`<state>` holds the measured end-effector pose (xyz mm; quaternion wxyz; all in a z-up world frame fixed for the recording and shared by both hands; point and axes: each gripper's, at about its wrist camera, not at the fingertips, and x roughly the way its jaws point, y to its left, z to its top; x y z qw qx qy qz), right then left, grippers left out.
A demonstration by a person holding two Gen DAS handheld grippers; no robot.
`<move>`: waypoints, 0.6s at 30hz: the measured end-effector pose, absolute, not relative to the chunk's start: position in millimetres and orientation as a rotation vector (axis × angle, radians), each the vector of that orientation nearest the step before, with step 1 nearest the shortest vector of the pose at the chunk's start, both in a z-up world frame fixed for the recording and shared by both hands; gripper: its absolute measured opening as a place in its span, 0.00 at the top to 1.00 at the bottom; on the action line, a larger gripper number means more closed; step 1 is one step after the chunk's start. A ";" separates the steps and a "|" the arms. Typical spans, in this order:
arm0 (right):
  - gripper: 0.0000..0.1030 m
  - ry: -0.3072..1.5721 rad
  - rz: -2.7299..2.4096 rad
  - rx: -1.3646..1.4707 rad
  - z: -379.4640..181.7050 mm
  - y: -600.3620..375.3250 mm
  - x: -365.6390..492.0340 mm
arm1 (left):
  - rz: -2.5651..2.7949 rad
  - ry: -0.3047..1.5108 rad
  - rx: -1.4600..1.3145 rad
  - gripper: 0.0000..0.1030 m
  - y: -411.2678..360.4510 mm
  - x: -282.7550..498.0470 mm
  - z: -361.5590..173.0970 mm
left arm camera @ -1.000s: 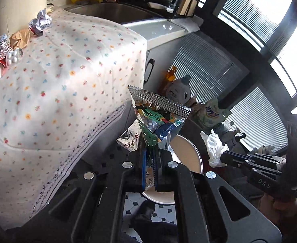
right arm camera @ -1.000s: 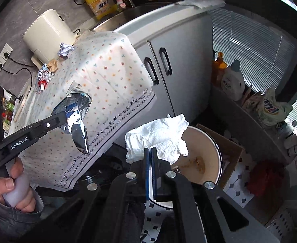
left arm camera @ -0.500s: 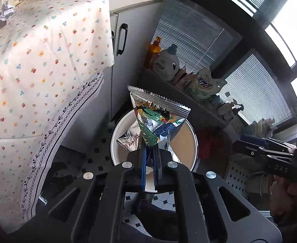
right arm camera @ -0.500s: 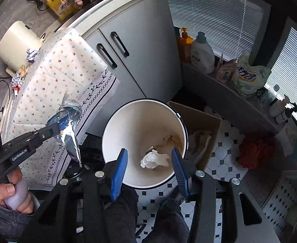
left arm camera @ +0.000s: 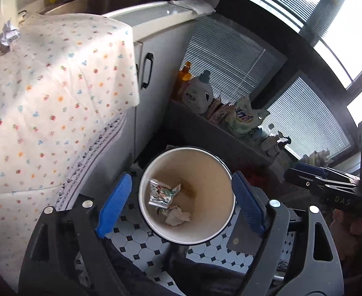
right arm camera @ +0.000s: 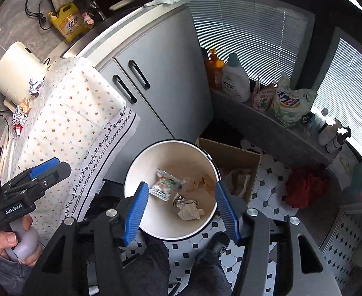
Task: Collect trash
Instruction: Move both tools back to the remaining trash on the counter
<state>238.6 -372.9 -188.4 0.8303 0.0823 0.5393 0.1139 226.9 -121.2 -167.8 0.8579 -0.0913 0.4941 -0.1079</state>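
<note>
A round cream-white waste bin with a thin dark rim [right arm camera: 131, 170] stands on white floor tiles dotted with small black diamonds [right arm camera: 274, 172]. At its nine o'clock hangs a white cloth sprinkled with tiny coloured flowers [right arm camera: 69, 113]; a red rag [right arm camera: 304, 187] lies at three o'clock.

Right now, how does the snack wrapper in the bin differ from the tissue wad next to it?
The snack wrapper is shiny foil with colourful print; the tissue wad is plain off-white paper. The snack wrapper lies fairly flat and keeps its packet shape, while the tissue wad is scrunched into a lump. Both lie loose at the bottom of the white trash bin, touched by neither gripper.
</note>
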 end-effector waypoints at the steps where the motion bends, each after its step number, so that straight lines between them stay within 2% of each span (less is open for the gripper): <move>1: 0.34 1.130 0.251 0.168 -183.2 -365.0 240.8 | -0.209 1.021 -0.196 0.15 -112.2 225.2 -161.4; 4: 0.20 1.072 0.293 0.156 -165.5 -337.8 247.2 | -0.149 0.973 -0.201 0.10 -82.2 219.7 -144.2; 8: 0.10 1.003 0.361 0.138 -142.0 -295.4 253.5 | -0.072 0.919 -0.235 0.09 -37.5 210.0 -123.4; 11: 0.08 0.948 0.413 0.123 -123.8 -263.3 257.8 | -0.018 0.861 -0.259 0.06 -4.2 200.3 -102.0; 18: 0.08 0.863 0.503 0.094 -93.0 -192.0 265.1 | 0.113 0.765 -0.284 0.06 66.2 179.9 -67.4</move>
